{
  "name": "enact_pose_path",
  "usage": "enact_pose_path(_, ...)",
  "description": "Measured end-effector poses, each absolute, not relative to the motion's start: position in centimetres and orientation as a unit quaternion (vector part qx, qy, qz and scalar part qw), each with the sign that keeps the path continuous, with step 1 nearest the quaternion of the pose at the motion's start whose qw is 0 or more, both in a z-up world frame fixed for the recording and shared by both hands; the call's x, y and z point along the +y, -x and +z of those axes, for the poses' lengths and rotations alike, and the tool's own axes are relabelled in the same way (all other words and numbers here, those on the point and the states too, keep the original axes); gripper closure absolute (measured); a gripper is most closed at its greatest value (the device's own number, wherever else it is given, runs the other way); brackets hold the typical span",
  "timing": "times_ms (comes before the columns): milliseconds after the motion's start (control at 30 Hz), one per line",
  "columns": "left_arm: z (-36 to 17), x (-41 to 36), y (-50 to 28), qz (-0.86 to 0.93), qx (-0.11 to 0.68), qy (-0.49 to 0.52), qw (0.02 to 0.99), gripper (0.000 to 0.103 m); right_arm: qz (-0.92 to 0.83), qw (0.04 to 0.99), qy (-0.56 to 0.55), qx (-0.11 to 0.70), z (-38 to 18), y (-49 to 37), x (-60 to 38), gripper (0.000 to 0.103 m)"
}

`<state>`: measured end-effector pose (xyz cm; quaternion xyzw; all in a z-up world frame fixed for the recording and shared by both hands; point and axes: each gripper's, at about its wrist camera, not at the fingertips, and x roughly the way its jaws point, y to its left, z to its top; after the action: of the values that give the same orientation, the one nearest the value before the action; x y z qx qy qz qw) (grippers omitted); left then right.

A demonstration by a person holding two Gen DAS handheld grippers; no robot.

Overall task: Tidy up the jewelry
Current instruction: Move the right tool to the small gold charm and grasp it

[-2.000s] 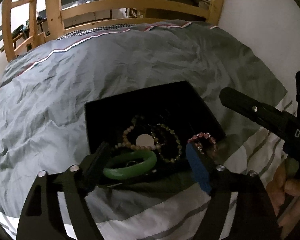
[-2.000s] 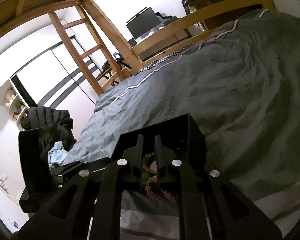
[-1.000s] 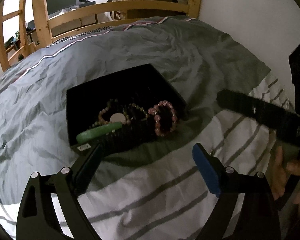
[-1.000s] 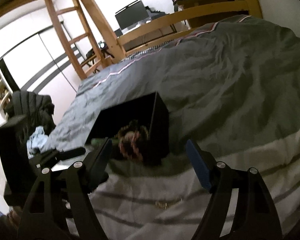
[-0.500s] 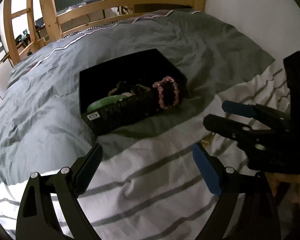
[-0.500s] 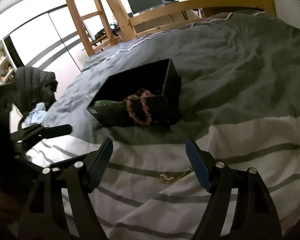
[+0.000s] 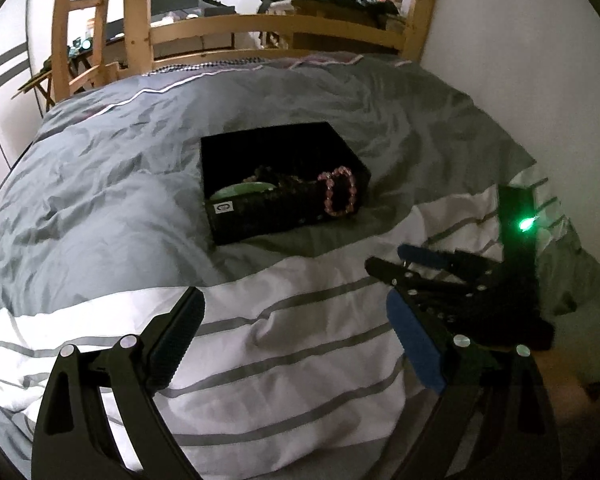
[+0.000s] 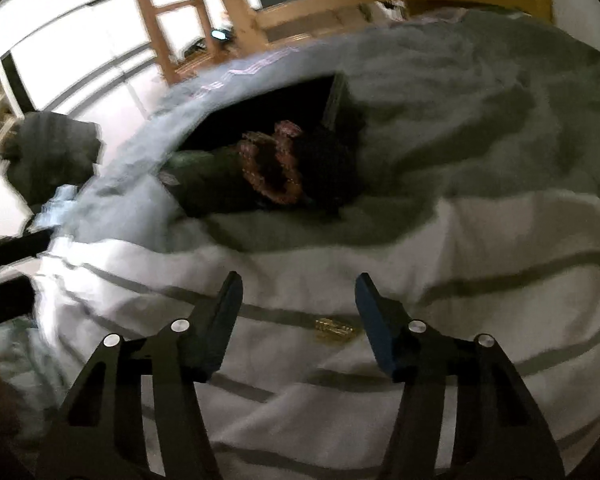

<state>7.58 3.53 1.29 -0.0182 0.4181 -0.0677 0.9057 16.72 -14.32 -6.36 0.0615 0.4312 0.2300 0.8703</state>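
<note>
One gold chain lies between my right gripper's closing jaws, untouched; my left gripper waits wide, empty.

A black jewelry box and gold chain lie on the bed.

I note a black box on the bed, pink bead bracelet draped over its rim, gold piece on the striped cover.
</note>
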Motion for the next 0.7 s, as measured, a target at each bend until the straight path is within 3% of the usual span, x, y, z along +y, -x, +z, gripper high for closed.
enact_pose_path(167,1.0,4.1,-8.1,-0.065,0.426,0.038,0.902,0.012,0.183,0.858,-0.061,0.475,-8.0,-17.2,-15.5,0.057)
enact_pose_path(500,0.7,4.0,-8.3,-0.070,0.434,0.035,0.898,0.012,0.168,0.853,0.011,0.494,-8.3,-16.5,-14.3,0.058)
enact_pose_path(700,0.4,3.8,-8.4,-0.071,0.438,0.031,0.895,0.012,0.171,0.840,-0.004,0.514,-8.4,-16.4,-14.9,0.074)
